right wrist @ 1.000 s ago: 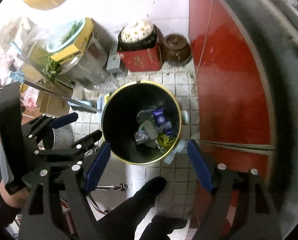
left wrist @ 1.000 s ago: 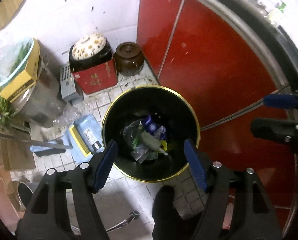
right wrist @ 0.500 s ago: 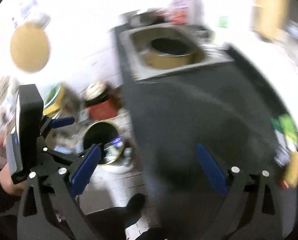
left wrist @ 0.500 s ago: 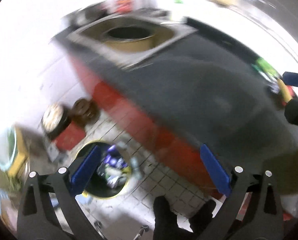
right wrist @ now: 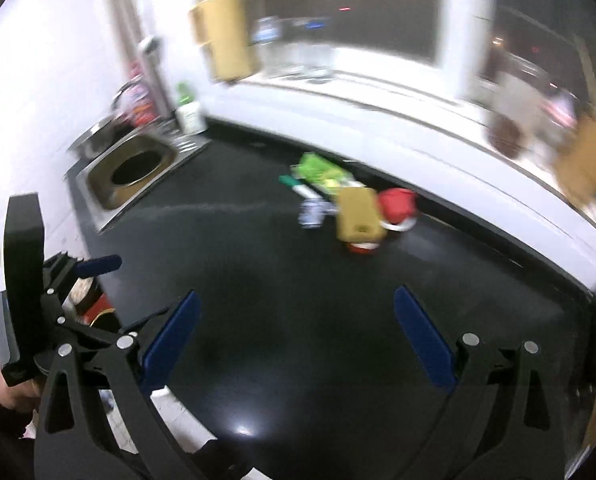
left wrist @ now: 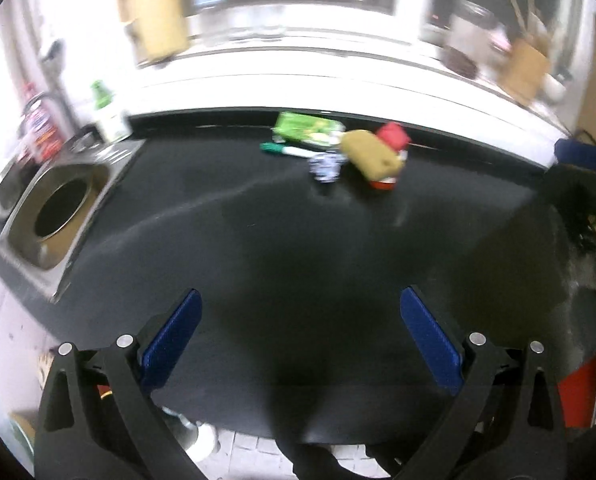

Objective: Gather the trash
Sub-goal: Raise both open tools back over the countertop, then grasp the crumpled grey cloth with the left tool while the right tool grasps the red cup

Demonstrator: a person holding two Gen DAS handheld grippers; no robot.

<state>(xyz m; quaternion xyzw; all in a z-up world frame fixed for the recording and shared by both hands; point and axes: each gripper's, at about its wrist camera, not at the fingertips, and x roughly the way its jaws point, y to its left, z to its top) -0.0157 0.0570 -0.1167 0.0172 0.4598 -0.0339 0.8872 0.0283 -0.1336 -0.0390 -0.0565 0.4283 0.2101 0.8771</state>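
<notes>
A small pile of trash lies at the far side of the black countertop (left wrist: 298,240): a green wrapper (left wrist: 306,126), a green-capped pen (left wrist: 287,151), a crumpled blue-and-white wrapper (left wrist: 325,166), a tan block (left wrist: 372,154) and a red item (left wrist: 394,136) behind it. The same pile appears in the right wrist view, with the tan block (right wrist: 358,214) foremost. My left gripper (left wrist: 300,294) hangs open over the counter's near part, nothing between its fingers. My right gripper (right wrist: 295,294) is likewise open and empty, well short of the pile.
A steel sink (left wrist: 53,216) with a round basin is set in the counter's left end, a green-topped bottle (left wrist: 107,114) behind it. A white sill and dark window run along the back. The left gripper's body (right wrist: 57,280) sits at the left in the right wrist view.
Both grippers have swung up from above the black trash can on the floor to above the countertop. Their jaws stand wider than a second ago. The can has left view.
</notes>
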